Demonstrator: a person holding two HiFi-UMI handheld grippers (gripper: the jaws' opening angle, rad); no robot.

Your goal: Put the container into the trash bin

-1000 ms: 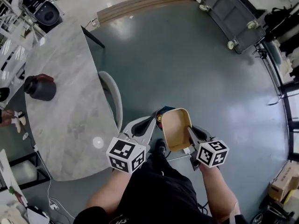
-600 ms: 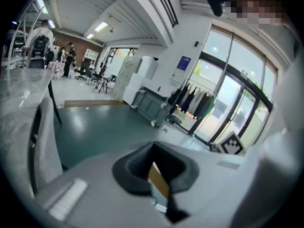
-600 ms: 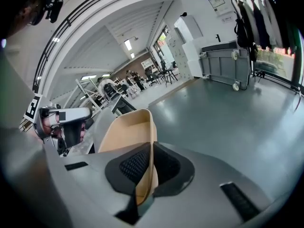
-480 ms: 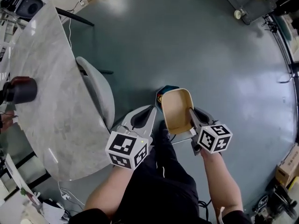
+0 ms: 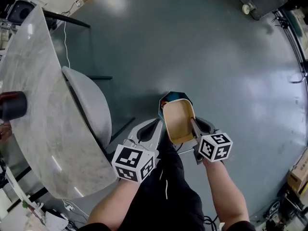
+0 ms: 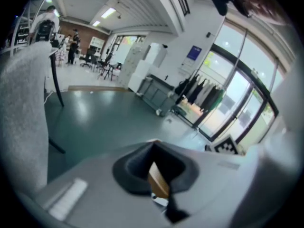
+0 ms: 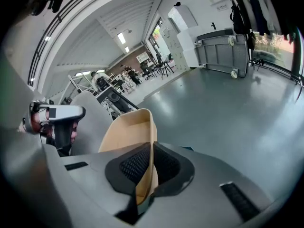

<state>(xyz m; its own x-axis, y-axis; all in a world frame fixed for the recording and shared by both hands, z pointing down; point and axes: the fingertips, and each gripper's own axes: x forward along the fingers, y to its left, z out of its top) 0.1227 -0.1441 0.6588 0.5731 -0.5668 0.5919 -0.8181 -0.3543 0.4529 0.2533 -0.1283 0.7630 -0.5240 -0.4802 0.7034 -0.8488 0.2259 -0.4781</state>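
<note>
A grey-green floor (image 5: pixel 216 57) fills most of the head view. The marble desk (image 5: pixel 33 129) curves down the left side, with a dark jar (image 5: pixel 12 106) at its far left edge and a white chair (image 5: pixel 91 107) tucked against its right edge. A teal trash bin (image 5: pixel 174 96) stands on the floor, its near rim hidden by the tan container (image 5: pixel 178 121) held over it, open side up. The right tongs (image 5: pixel 192 122) are clamped on the container's right wall. The left tongs (image 5: pixel 159 124) are closed on a tan sliver of its left side.
</note>
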